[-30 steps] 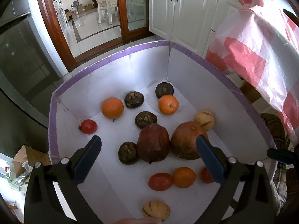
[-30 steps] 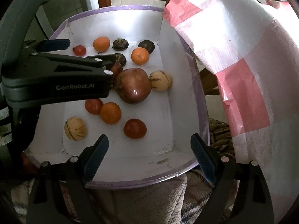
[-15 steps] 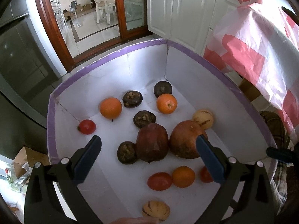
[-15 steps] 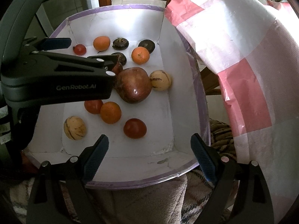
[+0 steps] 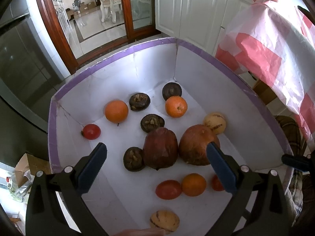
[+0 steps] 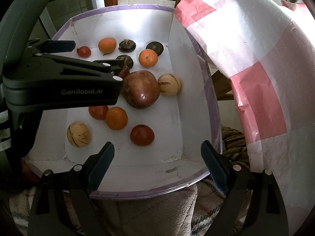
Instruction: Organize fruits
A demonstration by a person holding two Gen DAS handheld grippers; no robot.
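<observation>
Fruit all inside white box point(image 5: 226, 98), kinds mixed: oranges, tomatoes, dark round ones scattered; two big pomegranates point(image 5: 160, 150) mid-floor, touching. No grouping visible, so sorting judged unfinished. Left gripper point(image 5: 156, 157) & right gripper point(image 6: 157, 157) both spread wide, nothing held, above box.

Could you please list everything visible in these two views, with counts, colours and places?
Box: one, white with purple rim, holding all fruit.
Pomegranates: two, reddish-brown, centre, side by side.
Oranges: three, orange, two far, one near.
Tomatoes: three, red, one left, two near.
Dark round fruits: four, brown-black, far half.
Striped melons: two, pale yellow, right and near.
Plastic sheet: one, pink-white, right.
Left gripper: open above box.
Right gripper: open at near rim.
</observation>
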